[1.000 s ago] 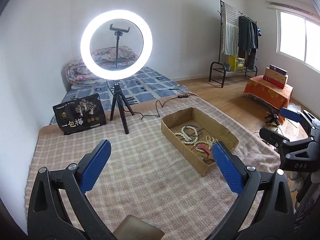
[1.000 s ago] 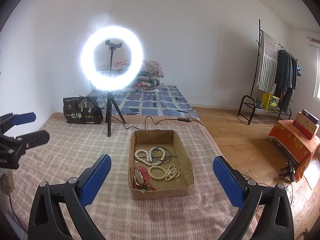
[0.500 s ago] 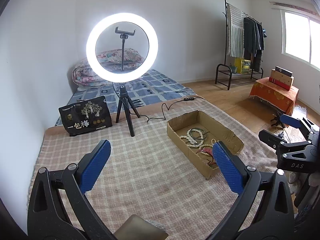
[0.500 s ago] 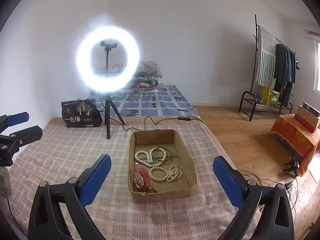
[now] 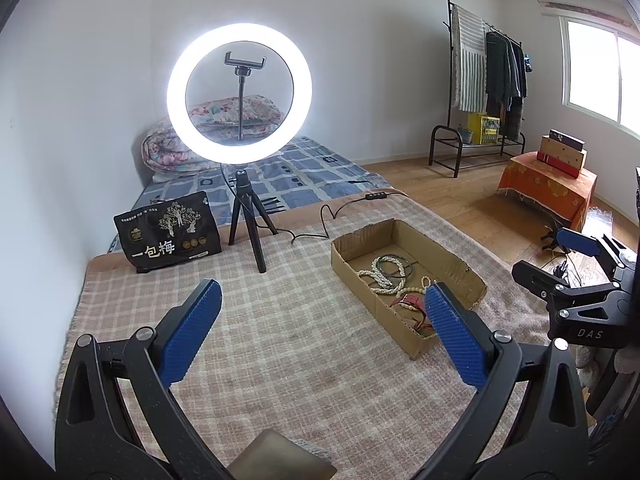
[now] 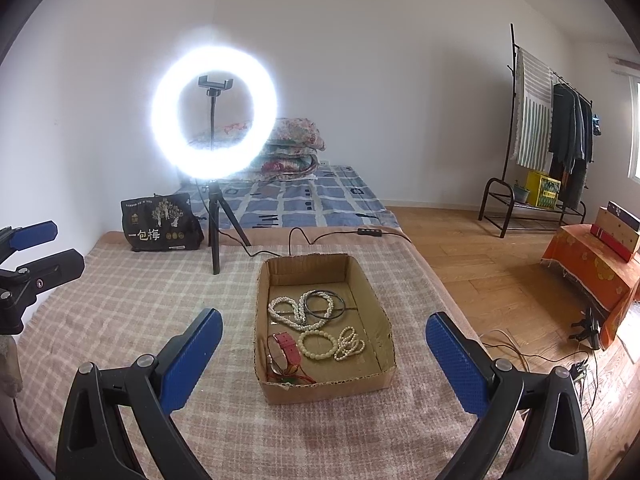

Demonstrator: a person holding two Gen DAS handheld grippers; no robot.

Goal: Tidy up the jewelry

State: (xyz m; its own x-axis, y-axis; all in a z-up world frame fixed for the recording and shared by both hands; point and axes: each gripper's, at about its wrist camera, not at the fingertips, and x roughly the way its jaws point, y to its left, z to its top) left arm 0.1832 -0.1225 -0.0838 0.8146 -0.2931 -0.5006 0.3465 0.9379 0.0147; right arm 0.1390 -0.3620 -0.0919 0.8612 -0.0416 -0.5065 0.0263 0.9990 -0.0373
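Observation:
A shallow cardboard box [image 6: 384,344] lies on the checked blanket [image 6: 132,304]. In it are white pearl necklaces [image 6: 294,314], a dark bangle [image 6: 325,305], cream bead bracelets [image 6: 318,345] and a red watch strap [image 6: 285,350]. The box also shows in the left wrist view [image 5: 452,258]. My right gripper [image 6: 324,354] is open and empty, held above the box's near end. My left gripper [image 5: 322,330] is open and empty, above the blanket left of the box. Each gripper shows at the edge of the other's view.
A lit ring light on a tripod [image 6: 214,128] stands behind the box, its cable [image 6: 320,236] trailing along the blanket's far edge. A black printed bag [image 6: 160,224] leans at the back left. A clothes rack [image 6: 548,128] and an orange-covered stand [image 6: 600,276] are right.
Both grippers have drifted slightly, so the box and ring light shifted a little in each view. Both jaws stay open and empty.

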